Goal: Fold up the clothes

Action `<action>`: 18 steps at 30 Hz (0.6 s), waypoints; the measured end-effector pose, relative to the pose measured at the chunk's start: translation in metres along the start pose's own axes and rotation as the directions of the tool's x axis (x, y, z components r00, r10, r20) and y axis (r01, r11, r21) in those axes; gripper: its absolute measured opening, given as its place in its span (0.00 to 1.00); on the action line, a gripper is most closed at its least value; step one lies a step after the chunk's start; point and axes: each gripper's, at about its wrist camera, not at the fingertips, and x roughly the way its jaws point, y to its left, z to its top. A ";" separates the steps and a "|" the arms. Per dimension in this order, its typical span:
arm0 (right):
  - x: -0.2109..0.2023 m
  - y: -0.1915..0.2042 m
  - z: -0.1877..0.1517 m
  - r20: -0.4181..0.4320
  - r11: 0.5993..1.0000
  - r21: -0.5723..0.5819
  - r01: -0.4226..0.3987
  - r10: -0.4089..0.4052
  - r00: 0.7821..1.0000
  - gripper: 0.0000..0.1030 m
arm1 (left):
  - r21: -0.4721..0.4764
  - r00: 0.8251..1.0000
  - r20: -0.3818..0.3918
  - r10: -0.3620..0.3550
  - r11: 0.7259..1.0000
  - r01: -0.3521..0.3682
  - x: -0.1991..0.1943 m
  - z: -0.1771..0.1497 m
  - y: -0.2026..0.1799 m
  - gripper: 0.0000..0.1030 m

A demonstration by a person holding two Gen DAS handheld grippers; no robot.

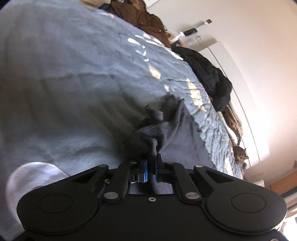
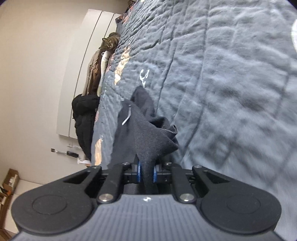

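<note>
I have the small dark knit garment (image 1: 157, 129) bunched over the grey quilted bedspread (image 1: 74, 83), a thin bit of fabric pinched in my left gripper (image 1: 151, 171) and another in my right gripper (image 2: 146, 171). With so little cloth in each bite, I judge a hard pull could slip an edge free and spoil the fold.

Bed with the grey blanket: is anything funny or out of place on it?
Yes. A striped tabby cat sits at the far edge of the grey quilted blanket, an odd thing to find beside laundry. A black jacket and brown coat lie heaped, unfolded, along the same edge.
</note>
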 end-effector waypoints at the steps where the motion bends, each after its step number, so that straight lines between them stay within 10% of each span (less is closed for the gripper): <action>1: -0.006 0.003 -0.002 -0.003 1.000 0.007 0.004 -0.004 1.000 0.11 | 0.000 1.000 -0.005 0.002 1.000 -0.002 -0.007 0.002 -0.001 0.06; 11: -0.093 0.013 -0.025 -0.058 0.999 0.038 0.036 -0.034 0.998 0.11 | 0.031 0.993 -0.095 0.065 0.998 -0.062 -0.098 0.018 0.008 0.06; 18: -0.149 -0.020 -0.061 -0.086 0.976 -0.070 0.206 -0.211 0.974 0.13 | 0.111 0.938 -0.263 0.224 0.973 -0.202 -0.119 -0.005 0.037 0.07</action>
